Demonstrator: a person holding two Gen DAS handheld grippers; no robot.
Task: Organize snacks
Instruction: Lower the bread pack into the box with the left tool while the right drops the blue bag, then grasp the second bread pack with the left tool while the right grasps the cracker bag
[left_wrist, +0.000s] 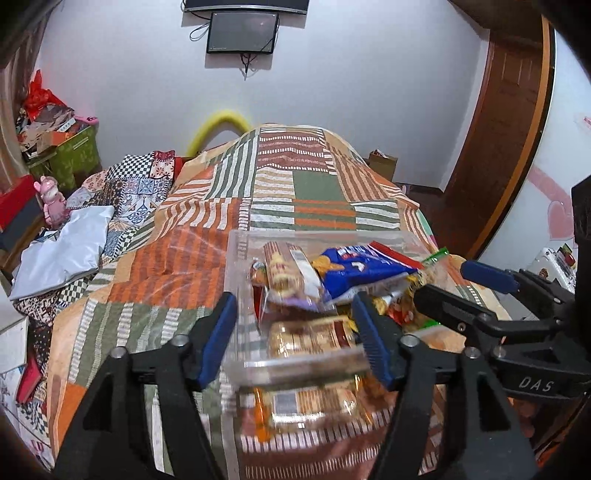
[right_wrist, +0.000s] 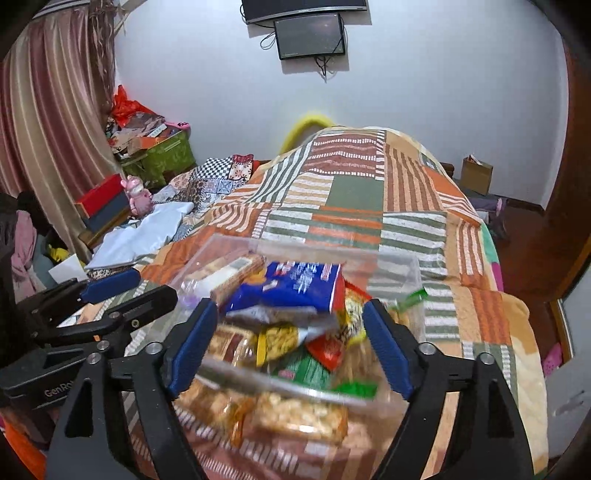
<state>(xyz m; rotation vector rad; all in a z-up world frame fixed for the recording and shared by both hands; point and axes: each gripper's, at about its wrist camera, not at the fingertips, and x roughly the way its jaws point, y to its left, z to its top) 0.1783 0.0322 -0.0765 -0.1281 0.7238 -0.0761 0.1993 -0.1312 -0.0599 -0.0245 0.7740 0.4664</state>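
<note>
Currently both of my grippers hover over the clear plastic box (left_wrist: 236, 258) of snacks, which sits on the patchwork bedspread (left_wrist: 314, 184) near the close end of the bed.

Left gripper (left_wrist: 297, 332): jaws parted, blue pads (left_wrist: 218, 332) on either side of the near-left part of the box, its near rim between them. I see no pad pressing on the plastic; nothing held.

Right gripper (right_wrist: 291, 347): jaws spread wide, straddling the near-right part of the same box (right_wrist: 410, 273). The pads (right_wrist: 388, 347) stand clear of the contents; nothing held. Frames blurred around the near rim, so exact clearance to the rim I cannot tell.

Box contents, as far as legible: a blue snack bag (left_wrist: 364, 271) lying on top toward the far right, biscuit packs (left_wrist: 288, 273) in clear wrap on the left, and a red packet (right_wrist: 327, 350), a green packet (right_wrist: 306, 371) and a yellow packet (right_wrist: 279, 341) underneath. More clear-wrapped biscuit packs along the near wall.

Each gripper shows in the other's view, side by side and close together.

Off to the left on the bed: a pale grey cloth (left_wrist: 62, 254) and a pink figurine (left_wrist: 53, 201).
</note>
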